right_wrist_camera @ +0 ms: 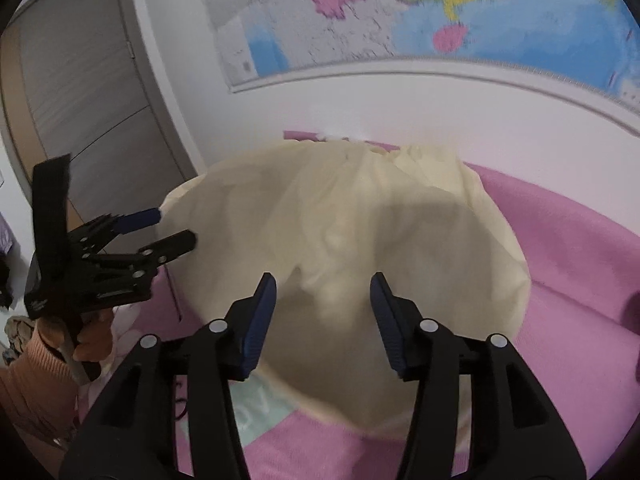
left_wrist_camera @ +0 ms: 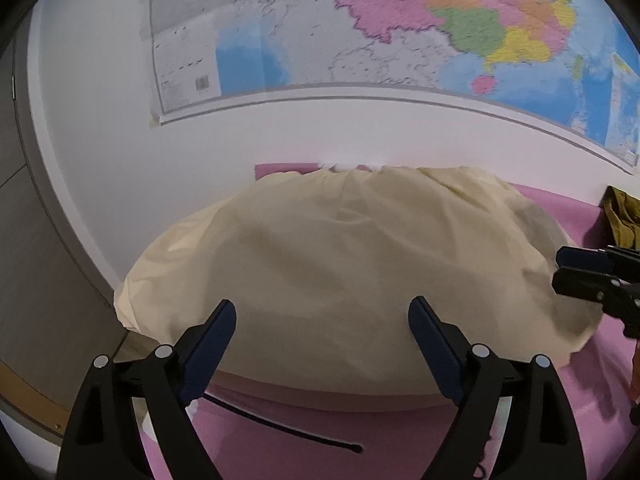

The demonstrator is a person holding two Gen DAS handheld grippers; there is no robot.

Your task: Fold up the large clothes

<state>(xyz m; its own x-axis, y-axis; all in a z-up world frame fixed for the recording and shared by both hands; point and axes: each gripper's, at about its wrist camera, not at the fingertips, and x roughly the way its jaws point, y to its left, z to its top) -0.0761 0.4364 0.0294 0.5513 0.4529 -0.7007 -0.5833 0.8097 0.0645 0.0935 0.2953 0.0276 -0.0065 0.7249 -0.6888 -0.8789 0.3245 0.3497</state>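
I hold a black two-finger tool in each hand above a bed with a pink cover [left_wrist_camera: 560, 208]. A large cream-coloured garment [left_wrist_camera: 340, 248] lies spread on the cover, reaching back to a white wall with a coloured map [left_wrist_camera: 400, 20].

My left tool [left_wrist_camera: 322, 312] has its blue-padded jaws spread wide with nothing between them. From it, the garment lies ahead at twelve o'clock, its near edge just below the fingertips. I cannot tell whether the tips touch the cloth.

My right tool [right_wrist_camera: 323, 284] has its jaws partly spread, pinching nothing. A rumpled fold of the garment sits between and just beyond the tips, at twelve o'clock. At nine o'clock from it, my left tool sits at the garment's left edge, held by my hand [right_wrist_camera: 94, 336] in an orange sleeve [right_wrist_camera: 34, 384].
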